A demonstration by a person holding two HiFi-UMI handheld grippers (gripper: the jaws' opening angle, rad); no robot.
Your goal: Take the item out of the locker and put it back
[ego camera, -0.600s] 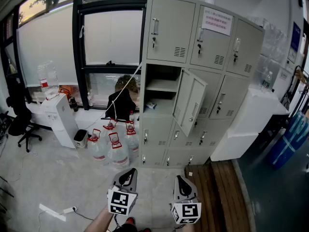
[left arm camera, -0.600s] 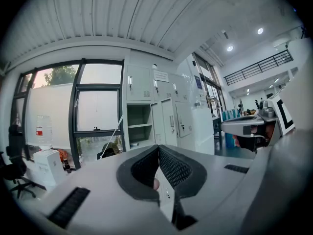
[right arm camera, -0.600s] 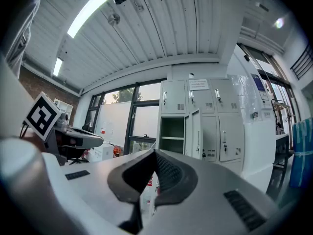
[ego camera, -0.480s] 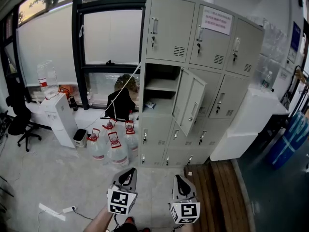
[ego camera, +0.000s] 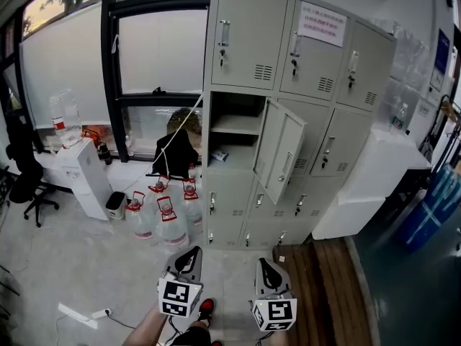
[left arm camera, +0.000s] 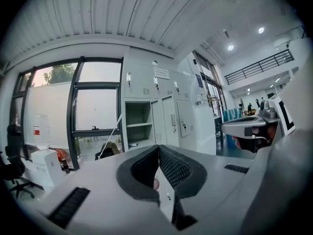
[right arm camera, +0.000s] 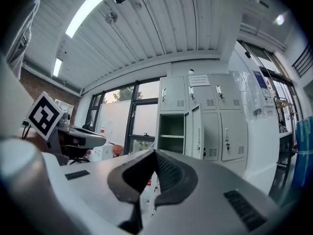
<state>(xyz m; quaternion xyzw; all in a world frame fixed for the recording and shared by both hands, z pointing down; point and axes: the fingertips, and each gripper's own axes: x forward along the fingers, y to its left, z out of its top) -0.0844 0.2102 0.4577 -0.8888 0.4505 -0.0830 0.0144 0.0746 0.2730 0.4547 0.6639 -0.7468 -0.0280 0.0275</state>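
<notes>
Item [ego camera: 220, 155] not picked yet, we're at the approach stage. We hold the left gripper [left arm camera: 157, 148] with its jaws closed tip to tip, nothing clamped between them. Right gripper [right arm camera: 154, 152] is the same: jaws fully together, empty. Both sit low in the head view, side by side, pointing roughly level at the locker [ego camera: 245, 42] and well apart from it, with a stretch of floor [ego camera: 86, 265] between us and the cabinet. One compartment [ego camera: 232, 107] in the middle row, left column, is open, and its door [ego camera: 282, 153] is swung out to the right. Inside there's a shelf [ego camera: 234, 126], and the item lies below it on the compartment bottom, towards the left side. It's too small to tell what it is. Water jugs [ego camera: 167, 222] stand on the floor just left of the locker. Our read: the door is already open, nothing else is done. Left to do: close the distance, open a gripper, grab the item, bring it out, then put it back in the same compartment
</notes>
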